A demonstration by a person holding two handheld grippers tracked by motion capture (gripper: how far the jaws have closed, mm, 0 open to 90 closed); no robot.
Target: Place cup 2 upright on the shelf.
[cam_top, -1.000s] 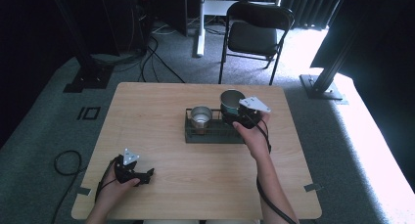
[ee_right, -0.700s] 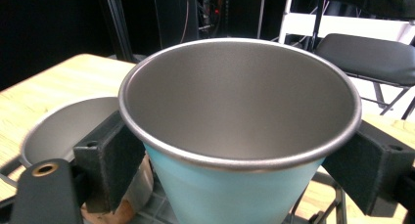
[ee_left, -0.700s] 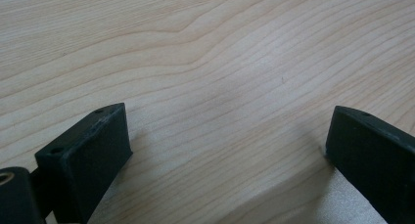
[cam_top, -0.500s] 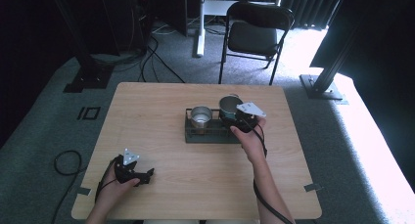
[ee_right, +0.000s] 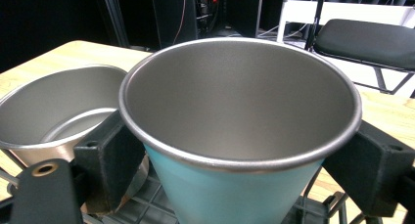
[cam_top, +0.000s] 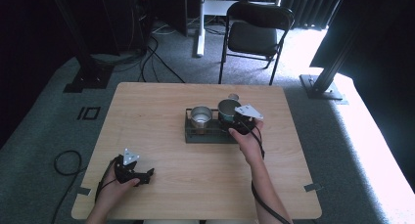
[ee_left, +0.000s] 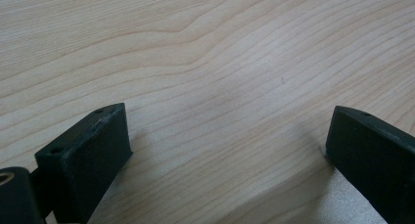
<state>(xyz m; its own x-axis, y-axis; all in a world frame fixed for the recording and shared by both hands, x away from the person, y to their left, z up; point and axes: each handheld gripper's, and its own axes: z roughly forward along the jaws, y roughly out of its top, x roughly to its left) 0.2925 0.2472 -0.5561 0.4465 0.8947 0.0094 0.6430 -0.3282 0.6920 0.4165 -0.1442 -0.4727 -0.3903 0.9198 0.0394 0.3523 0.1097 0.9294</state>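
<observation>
My right gripper point(cam_top: 236, 117) is shut on a teal cup point(cam_top: 228, 108) with a steel inside, and its fingers point(ee_right: 110, 155) press on both sides of the cup's wall point(ee_right: 230, 194). The cup is upright over the right end of a black wire rack point(cam_top: 208, 136). A shorter steel cup point(cam_top: 200, 115) stands in the rack just to its left, close beside it point(ee_right: 63, 106). My left gripper point(cam_top: 144, 174) rests on the wooden table point(cam_top: 147, 111) at the front left. It is open, with only bare wood between its jaws point(ee_left: 225, 145).
A small round object point(cam_top: 233, 96) lies on the table just behind the rack. Beyond the table's far edge stand a black folding chair point(cam_top: 257, 35) and a white stand point(cam_top: 199, 23). Cables run across the floor at the left.
My right gripper has brought the teal cup nearer and slightly left, down onto the rack beside the steel cup. The left gripper has stayed put.
</observation>
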